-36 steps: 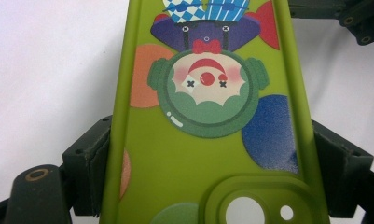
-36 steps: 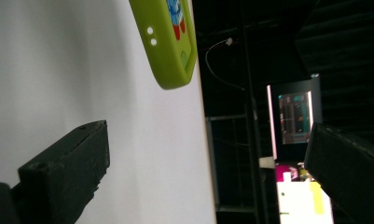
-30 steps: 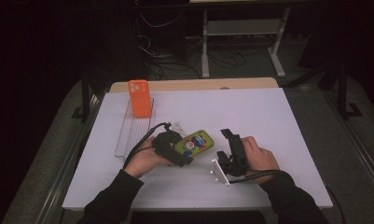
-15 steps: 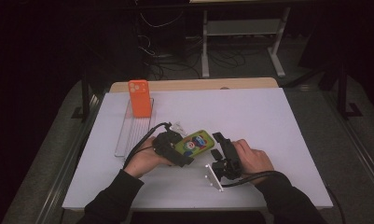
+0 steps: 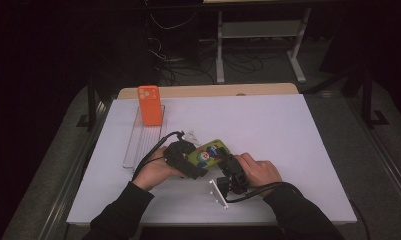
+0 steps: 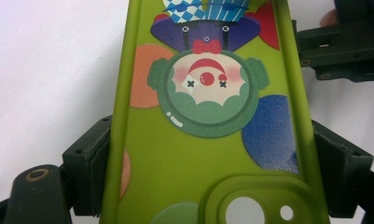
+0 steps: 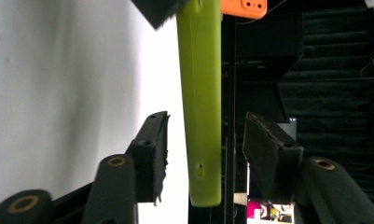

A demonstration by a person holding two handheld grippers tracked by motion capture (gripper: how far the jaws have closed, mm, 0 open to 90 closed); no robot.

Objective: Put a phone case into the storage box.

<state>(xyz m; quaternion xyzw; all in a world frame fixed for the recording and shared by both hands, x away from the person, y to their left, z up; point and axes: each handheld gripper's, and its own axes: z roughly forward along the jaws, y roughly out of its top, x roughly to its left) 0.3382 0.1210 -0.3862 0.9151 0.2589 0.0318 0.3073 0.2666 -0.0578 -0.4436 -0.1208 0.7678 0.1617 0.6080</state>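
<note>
Green case (image 6: pixel 208 140) held off the table (image 5: pixel 288 125), near side of the orange phone (image 5: pixel 150 105), clamped across its width by the left hand-held gripper (image 5: pixel 188 162). Right hand-held gripper (image 7: pixel 205 149) spread wide astride the case's free end, likely ready to take over.
</note>
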